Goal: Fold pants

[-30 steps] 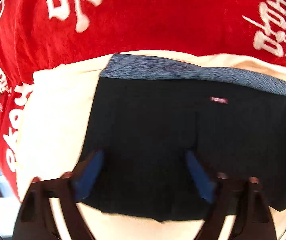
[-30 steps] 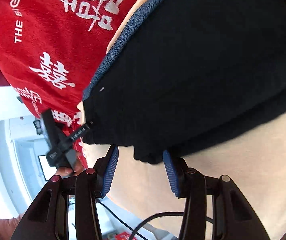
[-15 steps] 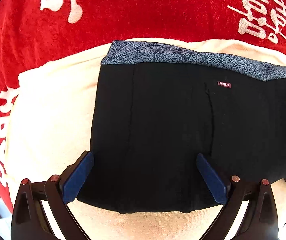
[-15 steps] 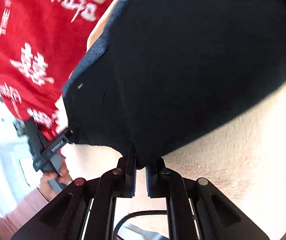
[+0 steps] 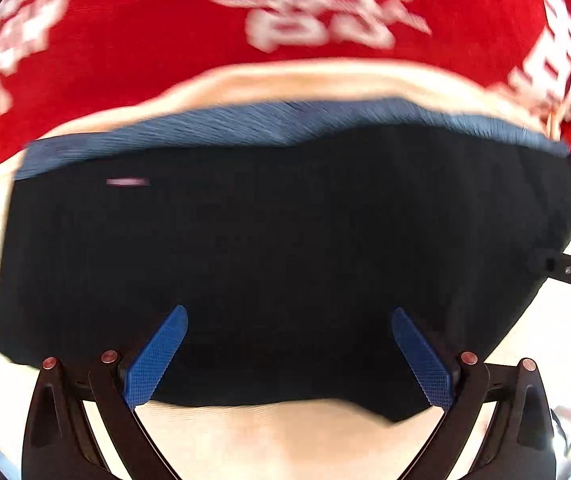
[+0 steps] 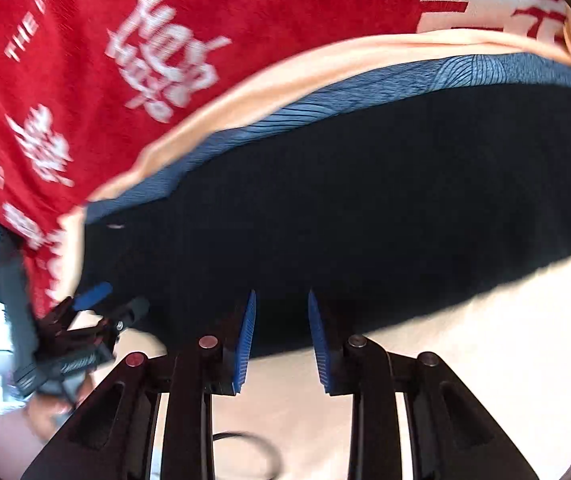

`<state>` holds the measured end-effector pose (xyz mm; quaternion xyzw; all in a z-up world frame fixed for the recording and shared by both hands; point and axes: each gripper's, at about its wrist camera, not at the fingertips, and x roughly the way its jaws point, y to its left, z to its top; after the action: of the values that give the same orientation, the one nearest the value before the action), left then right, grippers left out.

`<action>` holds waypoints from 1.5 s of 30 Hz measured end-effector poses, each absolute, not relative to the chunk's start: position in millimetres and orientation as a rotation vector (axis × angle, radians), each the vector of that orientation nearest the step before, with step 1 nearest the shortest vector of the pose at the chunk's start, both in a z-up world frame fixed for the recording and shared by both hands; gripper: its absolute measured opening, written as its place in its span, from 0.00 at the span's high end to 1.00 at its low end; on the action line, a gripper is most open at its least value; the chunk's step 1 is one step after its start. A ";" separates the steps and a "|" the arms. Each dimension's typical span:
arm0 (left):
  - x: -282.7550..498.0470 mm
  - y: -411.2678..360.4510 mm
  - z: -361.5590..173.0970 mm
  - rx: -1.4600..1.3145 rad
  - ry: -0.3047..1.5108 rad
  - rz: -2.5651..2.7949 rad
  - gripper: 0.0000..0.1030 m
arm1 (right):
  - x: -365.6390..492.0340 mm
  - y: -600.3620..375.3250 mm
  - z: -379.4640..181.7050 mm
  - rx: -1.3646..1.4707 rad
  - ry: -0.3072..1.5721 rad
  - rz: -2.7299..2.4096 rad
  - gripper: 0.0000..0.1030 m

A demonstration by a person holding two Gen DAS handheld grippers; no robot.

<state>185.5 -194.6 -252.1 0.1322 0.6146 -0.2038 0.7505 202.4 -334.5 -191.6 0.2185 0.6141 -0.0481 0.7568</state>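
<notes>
Black pants (image 5: pixel 285 220) with a blue patterned waistband (image 5: pixel 245 128) lie folded flat on a cream cloth (image 5: pixel 285 440). My left gripper (image 5: pixel 288 312) hovers over their near edge, open wide, with nothing pinched. At the right edge of that view the right gripper (image 5: pixel 565 272) reaches the pants' corner. In the right wrist view the pants (image 6: pixel 365 200) fill the middle. The right gripper (image 6: pixel 281 300) stands over their near hem with its jaws opening; the fabric lies under the gap and the pads do not press it. The left gripper (image 6: pixel 93 308) shows at the far left.
A red cloth (image 5: pixel 145 40) with white characters lies under the cream cloth and runs past its far side. A hand (image 6: pixel 45 412) holds the left gripper. A dark cable (image 6: pixel 245 440) loops on the cream cloth (image 6: pixel 485 340) below the right gripper.
The right gripper shut on the pants' near hem half a second ago and has since parted its jaws and lifted. The left gripper, open all along, has slid rightward along the pants.
</notes>
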 end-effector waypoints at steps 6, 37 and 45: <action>187.8 -155.0 -261.2 0.283 1.387 -0.386 0.00 | 166.4 -360.8 -190.8 0.660 1.382 -0.135 0.70; 422.7 -136.6 -249.5 0.309 1.223 -0.177 0.00 | 244.4 -454.8 -153.3 0.349 1.236 -0.264 0.50; 484.6 -28.1 -271.7 0.211 1.261 -0.072 0.00 | 194.6 -390.4 -176.5 0.284 1.274 -0.199 0.44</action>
<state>484.6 -28.1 -271.7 0.0982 0.5885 -0.0336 0.8018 194.6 -390.4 -176.5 0.1320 0.5916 -0.0924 0.7900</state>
